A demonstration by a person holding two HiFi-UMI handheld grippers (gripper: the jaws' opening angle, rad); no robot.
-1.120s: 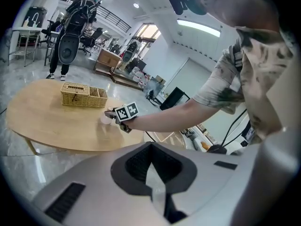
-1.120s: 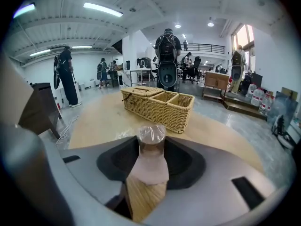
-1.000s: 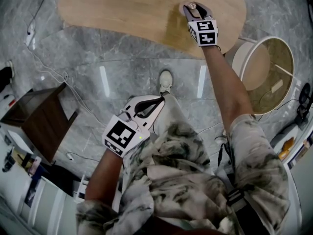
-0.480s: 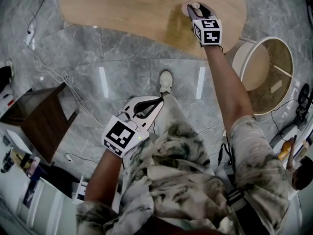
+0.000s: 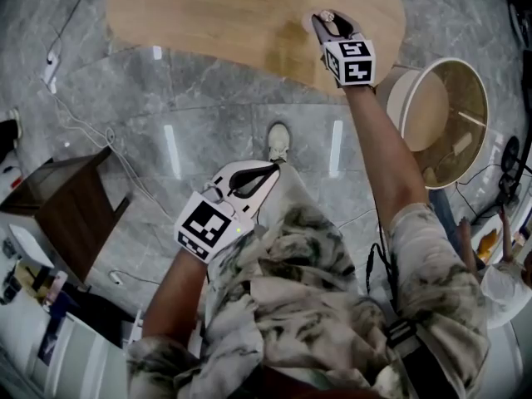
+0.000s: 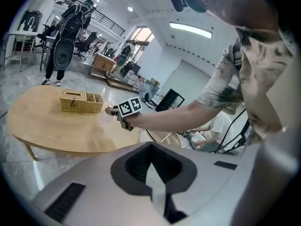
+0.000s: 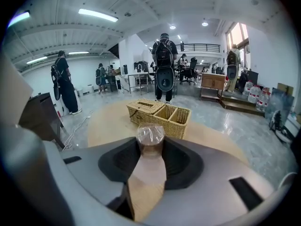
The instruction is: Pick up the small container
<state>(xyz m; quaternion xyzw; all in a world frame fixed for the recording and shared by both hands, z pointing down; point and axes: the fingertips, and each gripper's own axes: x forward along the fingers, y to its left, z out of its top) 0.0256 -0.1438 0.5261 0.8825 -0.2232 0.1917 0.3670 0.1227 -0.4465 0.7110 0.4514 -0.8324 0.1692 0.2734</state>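
1. No readable text, brand, number or sign in any view.
2. Only print in view: black-and-white square code markers, no letters or digits.
   - On the left gripper (image 5: 268, 169): its cube (image 5: 205, 229), one face showing in the head view.
   - On the right gripper (image 5: 327, 19): its cube (image 5: 349, 61), two faces showing.
3. Left gripper view: same two faces of the right gripper's cube, just right of the wicker basket (image 6: 81, 100). Still pattern only.
4. Background print beyond the wicker basket is too small to read.

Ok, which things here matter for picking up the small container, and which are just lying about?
Job: small container, right gripper closed on it, table.
Lying about: wicker basket, left gripper, dark cabinet, floor cable.
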